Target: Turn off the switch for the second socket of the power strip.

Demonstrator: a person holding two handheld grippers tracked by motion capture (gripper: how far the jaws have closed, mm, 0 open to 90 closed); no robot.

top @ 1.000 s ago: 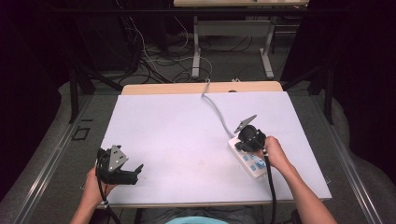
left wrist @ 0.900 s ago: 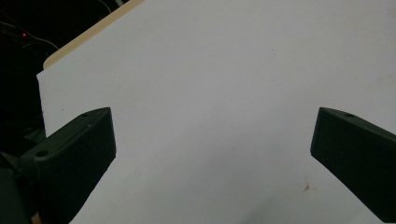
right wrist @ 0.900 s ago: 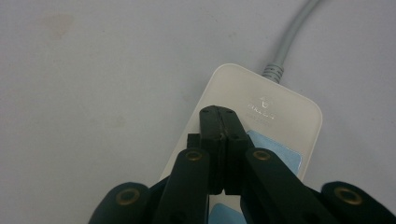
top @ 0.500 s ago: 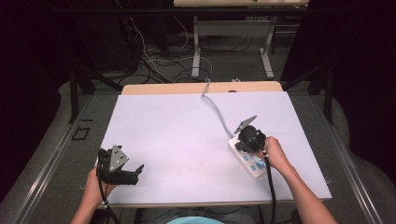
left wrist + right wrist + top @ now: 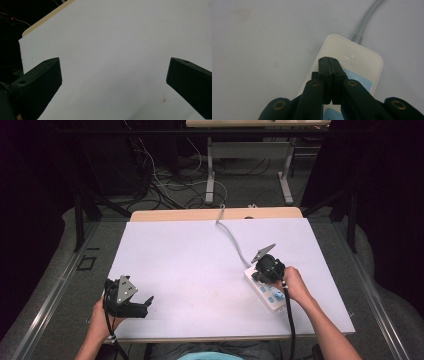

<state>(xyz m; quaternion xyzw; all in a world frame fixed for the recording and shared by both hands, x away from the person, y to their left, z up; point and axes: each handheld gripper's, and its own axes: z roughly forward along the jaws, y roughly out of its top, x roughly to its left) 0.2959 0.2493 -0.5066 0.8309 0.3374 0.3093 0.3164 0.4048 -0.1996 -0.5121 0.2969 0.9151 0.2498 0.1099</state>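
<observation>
A: Where's your right claw [image 5: 261, 270]?

B: At about four o'clock on the table [image 5: 190, 250], over the far end of the white power strip [image 5: 270, 295]. Your jaws are clenched tight together with nothing between them, tips pointing down at the strip's top face by the blue-lined sockets.

A: And the strip itself?

B: It lies flat near your right edge, its grey cord [image 5: 235, 240] running off toward twelve o'clock.

A: My left claw [image 5: 142, 302]?

B: Released, jaws wide apart over bare white table at about seven o'clock, well apart from the strip.
</observation>
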